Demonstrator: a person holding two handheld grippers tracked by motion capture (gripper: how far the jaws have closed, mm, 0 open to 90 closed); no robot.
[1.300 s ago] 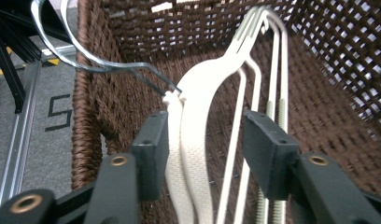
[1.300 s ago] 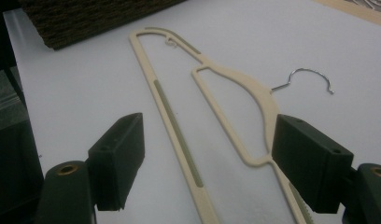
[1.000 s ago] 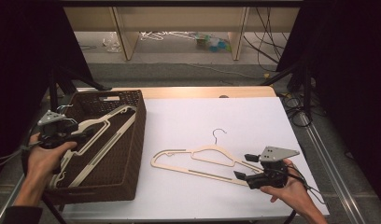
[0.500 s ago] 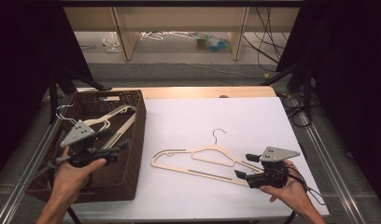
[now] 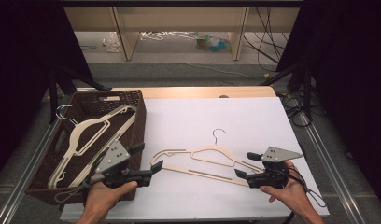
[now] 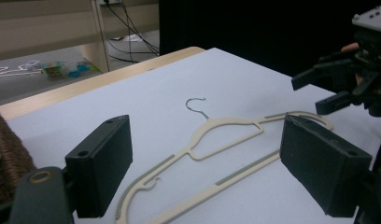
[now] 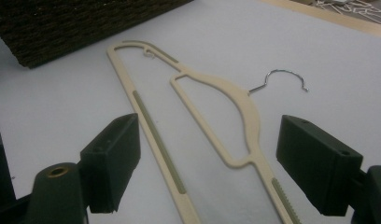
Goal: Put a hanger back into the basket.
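A cream plastic hanger point(image 5: 205, 161) with a metal hook point(image 5: 218, 134) lies flat on the white table top point(image 5: 216, 116), also seen from the left gripper view as the hanger point(image 6: 226, 135) and from the right gripper view as the hanger point(image 7: 212, 102). My left gripper point(image 5: 149, 161) is open at the hanger's left end, beside the basket, its jaws straddling that end with nothing gripped. My right gripper point(image 5: 244, 167) is open at the hanger's right end, jaws apart on either side of the bar. The right gripper point(image 6: 331, 86) shows far off in the left gripper view.
A dark wicker basket point(image 5: 132, 100) stands at the table's left and holds several cream hangers point(image 5: 93, 133). Metal rails run along both table sides. Shelving legs and cables lie on the floor beyond the far edge.
My left gripper has come out of the basket and moved right and forward to the hanger's left end. The right gripper has stayed put.
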